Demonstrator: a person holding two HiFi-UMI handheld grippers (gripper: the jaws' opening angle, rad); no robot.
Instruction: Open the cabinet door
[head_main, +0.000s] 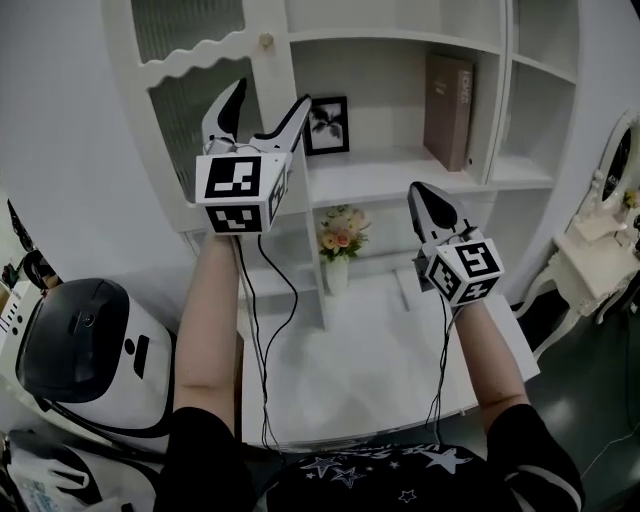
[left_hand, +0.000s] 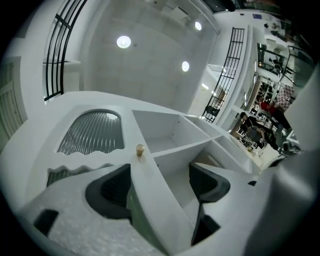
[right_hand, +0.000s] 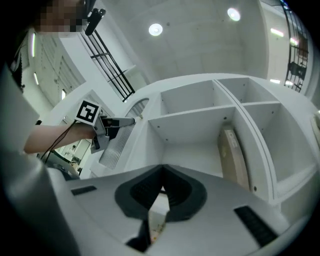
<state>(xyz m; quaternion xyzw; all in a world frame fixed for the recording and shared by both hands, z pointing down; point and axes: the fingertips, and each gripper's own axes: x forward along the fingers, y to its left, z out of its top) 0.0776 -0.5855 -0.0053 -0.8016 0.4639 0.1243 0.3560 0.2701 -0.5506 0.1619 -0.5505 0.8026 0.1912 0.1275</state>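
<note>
Treat cabinet door (head_main: 190, 110) as still closed, with left gripper (head_main: 270, 95) released just below knob (head_main: 266, 41) and right gripper (head_main: 428, 197) clenched empty; grasp knob and pull.

left forearm (head_main: 212, 320) and right forearm (head_main: 490, 350) both reach forward, tipped up a bit. left gripper (head_main: 270, 95) is higher with jaws spread wide, right gripper (head_main: 420, 195) lower with jaws pinched together.
</note>
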